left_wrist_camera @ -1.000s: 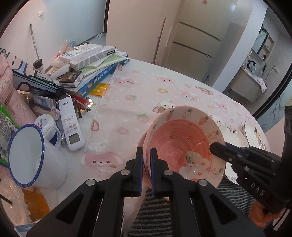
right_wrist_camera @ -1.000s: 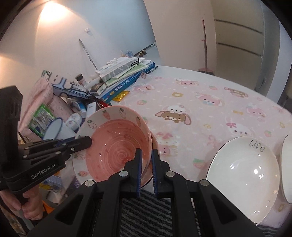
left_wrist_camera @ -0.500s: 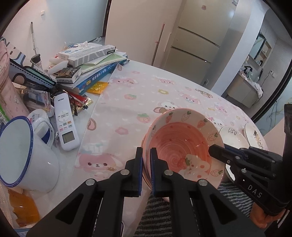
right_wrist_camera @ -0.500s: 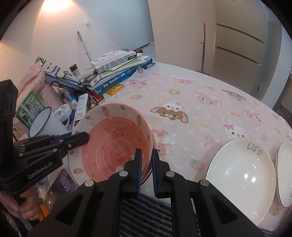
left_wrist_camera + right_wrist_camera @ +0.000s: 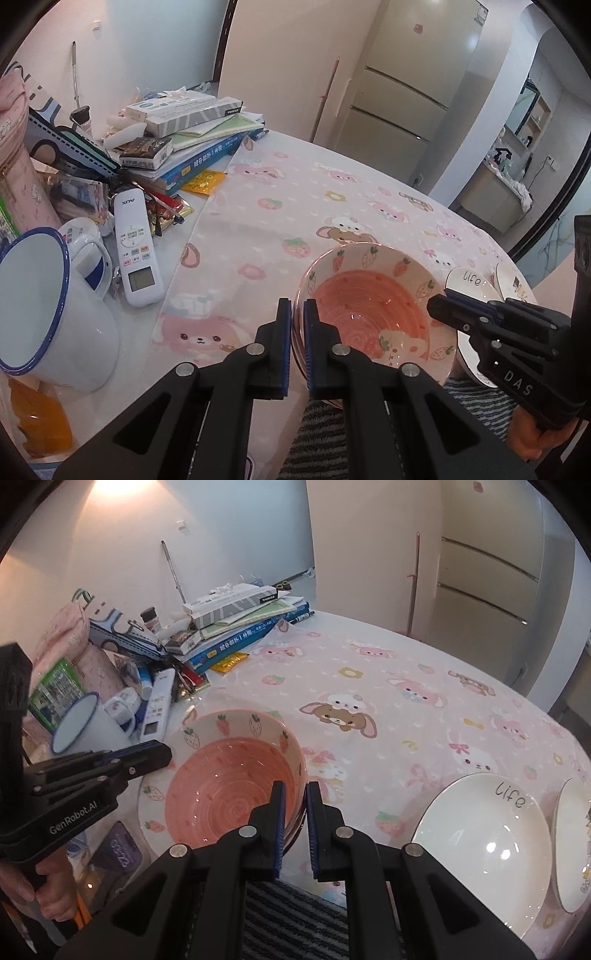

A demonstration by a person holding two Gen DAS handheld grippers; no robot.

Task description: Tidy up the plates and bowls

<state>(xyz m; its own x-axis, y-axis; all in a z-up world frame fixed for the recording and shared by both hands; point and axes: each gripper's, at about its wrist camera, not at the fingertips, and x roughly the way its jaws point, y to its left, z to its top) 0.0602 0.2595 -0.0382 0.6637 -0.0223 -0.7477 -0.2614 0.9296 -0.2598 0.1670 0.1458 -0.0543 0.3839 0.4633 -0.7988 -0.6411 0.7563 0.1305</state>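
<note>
A pink strawberry bowl (image 5: 369, 306) (image 5: 229, 782) sits nested on a wider strawberry-print dish (image 5: 147, 794), and both are held just above the table's near edge. My left gripper (image 5: 295, 314) is shut on the stack's left rim. It shows in the right wrist view as the left gripper (image 5: 159, 753). My right gripper (image 5: 295, 794) is shut on the opposite rim, and the left wrist view catches this right gripper (image 5: 439, 306) too. A white plate marked "life" (image 5: 476, 830) (image 5: 469, 280) lies on the pink tablecloth to the right, with a second plate (image 5: 572, 842) beside it.
On the left stand a white enamel mug (image 5: 48, 306), a remote control (image 5: 136, 251) and a pile of books and boxes (image 5: 192, 140). The pink cartoon tablecloth (image 5: 295, 206) stretches behind the bowl. A striped garment (image 5: 295, 915) lies below the grippers.
Both grippers keep their hold on the bowl stack. The left gripper has tilted a little, so the mug and clutter have slid left and down in its view.
</note>
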